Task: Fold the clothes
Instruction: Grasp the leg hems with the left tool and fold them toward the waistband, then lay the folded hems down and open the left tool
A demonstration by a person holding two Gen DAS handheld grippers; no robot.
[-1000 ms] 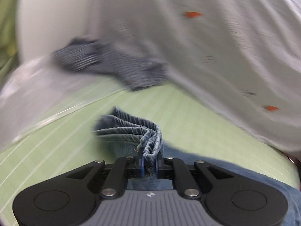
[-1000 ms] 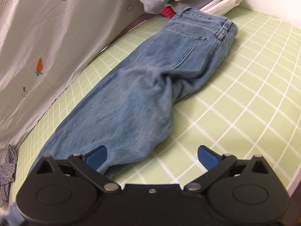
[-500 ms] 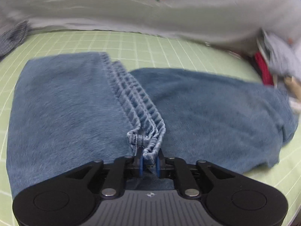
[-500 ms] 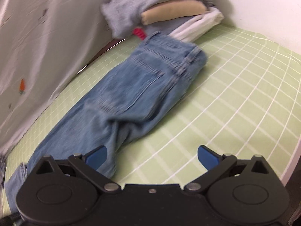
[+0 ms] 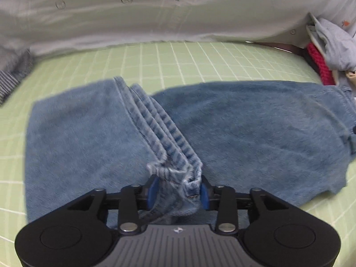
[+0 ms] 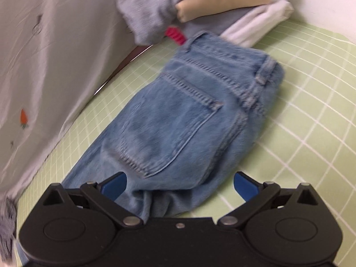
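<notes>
- One pair of blue jeans lies on the green checked mat, folded over itself, back pocket up.
- Left gripper: jaws partly apart, the bunched leg hems loose between them.
- Right gripper: spread wide, empty, over the jeans.
- One clothes pile beyond the waistband.

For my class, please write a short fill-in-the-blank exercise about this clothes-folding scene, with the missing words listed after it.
1. The garment being folded is a pair of blue ____.
2. The left gripper has the bunched ____ of the jeans between its fingers.
3. The sheet behind the mat is printed with orange ____.
4. The checked mat under the jeans is light ____.

Missing words: jeans; hems; carrots; green
</notes>
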